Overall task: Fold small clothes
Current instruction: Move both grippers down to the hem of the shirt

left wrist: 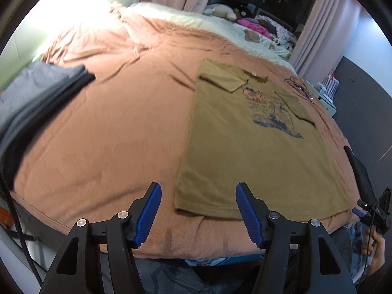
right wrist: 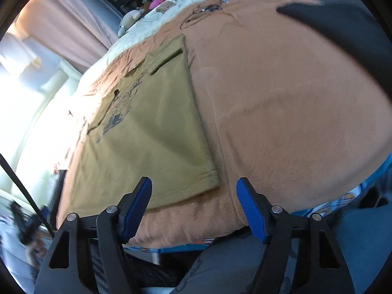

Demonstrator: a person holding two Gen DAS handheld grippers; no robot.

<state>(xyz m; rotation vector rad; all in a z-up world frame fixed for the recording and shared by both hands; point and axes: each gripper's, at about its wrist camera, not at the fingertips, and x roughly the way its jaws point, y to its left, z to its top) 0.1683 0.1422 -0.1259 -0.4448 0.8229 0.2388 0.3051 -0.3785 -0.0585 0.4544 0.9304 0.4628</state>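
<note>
Bed under a rust blanket (left wrist: 110,122), pink curtains (left wrist: 316,19), plush toys (left wrist: 223,11) near a pink heap (left wrist: 252,25), black cable (left wrist: 299,87) on the blanket's far corner

Bed under a rumpled terracotta fleece blanket (left wrist: 110,122)

Lying flat on it: an olive-green printed T-shirt (left wrist: 245,152) with sleeves folded in, a stack of folded grey and black clothes (left wrist: 31,98) well apart, a dark garment (right wrist: 343,27), a thin black cable (left wrist: 297,87).

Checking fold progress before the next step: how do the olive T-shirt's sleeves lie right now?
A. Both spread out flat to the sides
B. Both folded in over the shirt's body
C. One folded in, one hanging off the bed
B: on the olive T-shirt, both sleeves lie turned in over the body, leaving straight side edges.
</note>
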